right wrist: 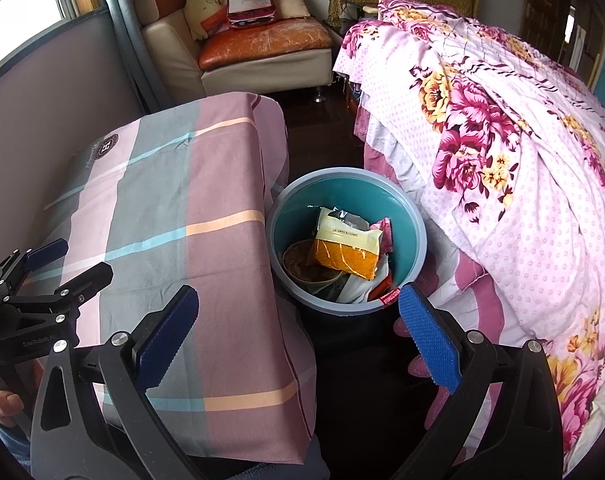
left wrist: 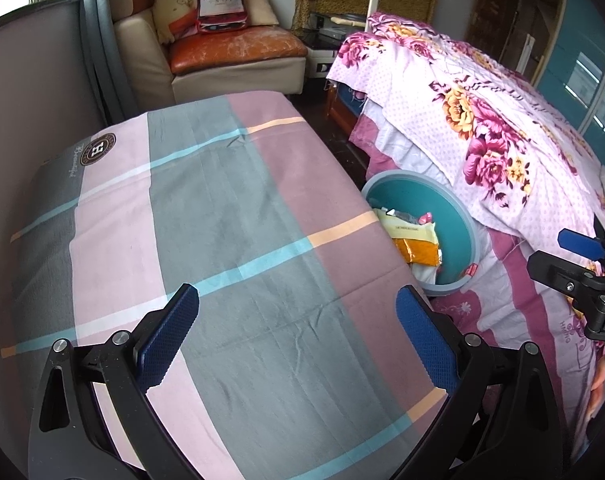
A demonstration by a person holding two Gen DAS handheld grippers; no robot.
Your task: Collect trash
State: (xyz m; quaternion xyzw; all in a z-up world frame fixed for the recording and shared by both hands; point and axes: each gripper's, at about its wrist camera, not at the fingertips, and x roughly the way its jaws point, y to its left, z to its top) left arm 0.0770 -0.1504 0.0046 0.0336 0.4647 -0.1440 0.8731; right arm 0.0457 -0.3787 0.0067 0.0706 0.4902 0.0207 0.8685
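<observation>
Both grippers empty, trash already sitting in the bin

The left gripper (left wrist: 298,336) hangs over the bare plaid cotton tablecloth (left wrist: 206,216) with its ribbed blue pads spread wide, holding nothing, and the right gripper (right wrist: 298,336) is just as wide open and empty near the round teal plastic bin (right wrist: 416,240), which sits on the floor between the table on the left and the floral bedspread (right wrist: 502,168) on the right. Inside are a crinkly yellow-and-orange snack wrapper (right wrist: 344,248), a brown paper bowl (right wrist: 302,266) and small red packets. I'd guess collecting is about done; scan the cloth for leftovers, and pinch any thin film flat, since it's slippery.
</observation>
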